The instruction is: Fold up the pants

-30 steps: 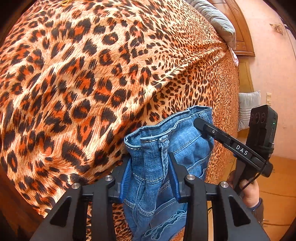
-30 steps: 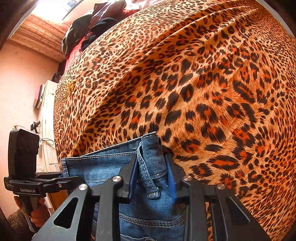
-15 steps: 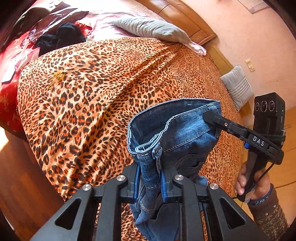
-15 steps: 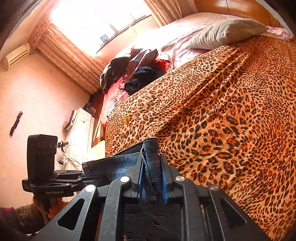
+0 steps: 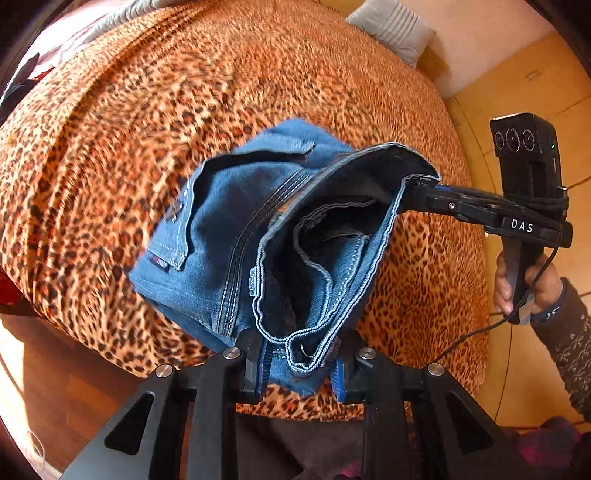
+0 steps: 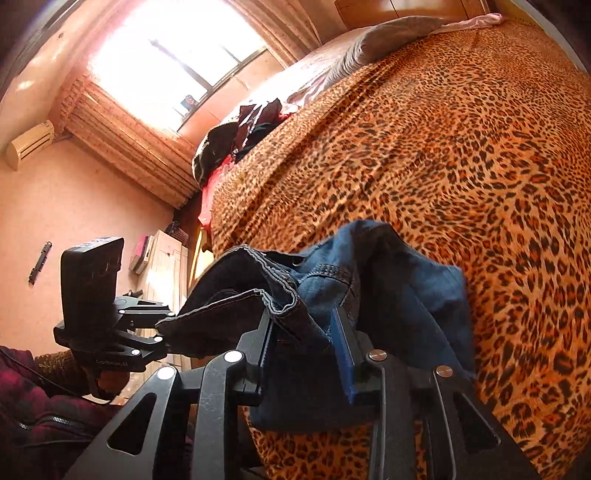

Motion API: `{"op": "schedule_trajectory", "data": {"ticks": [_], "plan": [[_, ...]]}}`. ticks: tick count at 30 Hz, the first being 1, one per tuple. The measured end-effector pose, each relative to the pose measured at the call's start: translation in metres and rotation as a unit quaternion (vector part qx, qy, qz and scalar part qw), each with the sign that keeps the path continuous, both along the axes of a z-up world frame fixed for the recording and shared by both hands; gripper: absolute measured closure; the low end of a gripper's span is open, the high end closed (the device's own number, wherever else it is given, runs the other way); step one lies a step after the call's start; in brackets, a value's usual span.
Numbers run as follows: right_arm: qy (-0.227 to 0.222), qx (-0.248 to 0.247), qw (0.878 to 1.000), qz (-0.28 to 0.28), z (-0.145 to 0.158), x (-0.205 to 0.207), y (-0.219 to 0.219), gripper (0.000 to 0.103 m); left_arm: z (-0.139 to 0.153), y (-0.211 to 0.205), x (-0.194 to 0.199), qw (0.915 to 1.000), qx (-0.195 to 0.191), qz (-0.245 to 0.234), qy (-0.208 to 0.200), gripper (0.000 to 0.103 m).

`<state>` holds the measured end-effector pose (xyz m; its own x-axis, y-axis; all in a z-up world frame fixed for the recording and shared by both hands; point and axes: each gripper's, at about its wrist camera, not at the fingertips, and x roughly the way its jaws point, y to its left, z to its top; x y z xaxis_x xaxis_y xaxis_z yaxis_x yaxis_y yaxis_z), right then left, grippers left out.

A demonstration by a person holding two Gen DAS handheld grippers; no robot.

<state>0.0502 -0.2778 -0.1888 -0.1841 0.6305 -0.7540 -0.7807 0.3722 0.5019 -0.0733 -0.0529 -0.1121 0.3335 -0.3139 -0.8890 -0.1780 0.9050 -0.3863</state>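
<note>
Blue jeans (image 5: pixel 221 221) hang by the waistband between my two grippers, above the near edge of the leopard-print bedspread (image 5: pixel 258 74). One end of the waistband lies bunched and slack between the parted pads of my left gripper (image 5: pixel 299 365), whose jaws are opening. The other end crosses my right gripper (image 6: pixel 303 339), also opening, with a gap showing beside its blue pad (image 6: pixel 341 343). In the left wrist view the right gripper (image 5: pixel 417 188) meets the waistband at the right. The jeans (image 6: pixel 406 295) sag onto the bed beyond, back pocket up.
A grey pillow (image 6: pixel 391 33) lies at the head of the bed and a pile of dark and red clothes (image 6: pixel 251 125) at its far side. A striped cushion (image 5: pixel 391 26) leans by the wall. Wooden floor (image 5: pixel 517 92) flanks the bed, with a pale bedside cabinet (image 6: pixel 162 258).
Both grippers swung back and up from the bed, carrying the waistband and spreading it. Their pads, pinched tight on the denim half a second ago, now stand wider apart.
</note>
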Motion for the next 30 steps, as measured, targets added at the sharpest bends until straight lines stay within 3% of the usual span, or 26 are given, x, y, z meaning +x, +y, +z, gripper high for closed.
{"op": "schedule_trajectory", "data": {"ticks": [3, 5, 8, 11, 13, 15, 17, 20, 21, 23, 27, 30], "plan": [[-0.004, -0.078, 0.997, -0.013, -0.036, -0.008, -0.026, 0.06, -0.018, -0.017, -0.01, 0.9986, 0.014, -0.035, 0.038, 0.07], [-0.009, -0.098, 0.995, -0.028, -0.041, -0.01, -0.042, 0.06, -0.012, -0.018, -0.022, 0.9977, -0.009, -0.052, 0.043, 0.067], [0.011, -0.072, 0.994, -0.076, -0.028, 0.005, -0.063, 0.06, -0.007, -0.006, -0.039, 0.9965, -0.047, -0.047, 0.05, 0.062], [0.056, -0.001, 0.989, -0.133, -0.008, 0.027, -0.075, 0.055, -0.014, 0.023, -0.039, 0.9934, -0.102, 0.007, 0.051, 0.052], [0.092, 0.037, 0.984, -0.147, -0.003, 0.037, -0.067, 0.04, -0.027, 0.044, -0.032, 0.9837, -0.157, 0.068, 0.055, 0.048], [0.118, 0.045, 0.983, -0.136, -0.006, 0.041, -0.042, 0.038, -0.043, 0.056, -0.025, 0.9667, -0.221, 0.114, 0.062, 0.046], [0.126, 0.037, 0.985, -0.114, -0.014, 0.04, -0.015, 0.038, -0.052, 0.057, -0.018, 0.9568, -0.251, 0.132, 0.065, 0.046], [0.112, -0.01, 0.99, -0.088, -0.036, 0.034, 0.02, 0.038, -0.054, 0.046, -0.005, 0.9645, -0.227, 0.115, 0.071, 0.046], [0.11, -0.032, 0.99, -0.076, -0.046, 0.031, 0.029, 0.045, -0.056, 0.041, -0.001, 0.9683, -0.212, 0.108, 0.077, 0.046], [0.083, -0.046, 0.995, -0.036, -0.043, 0.021, 0.043, 0.073, -0.059, 0.034, 0.004, 0.9685, -0.206, 0.104, 0.094, 0.048], [0.01, -0.029, 0.999, -0.02, -0.01, 0.012, 0.031, 0.079, -0.059, 0.025, 0.007, 0.9737, -0.184, 0.102, 0.088, 0.05], [-0.049, -0.125, 0.991, 0.002, -0.048, 0.01, 0.034, 0.079, -0.078, 0.019, 0.012, 0.9721, -0.182, 0.102, 0.107, 0.058]]}}
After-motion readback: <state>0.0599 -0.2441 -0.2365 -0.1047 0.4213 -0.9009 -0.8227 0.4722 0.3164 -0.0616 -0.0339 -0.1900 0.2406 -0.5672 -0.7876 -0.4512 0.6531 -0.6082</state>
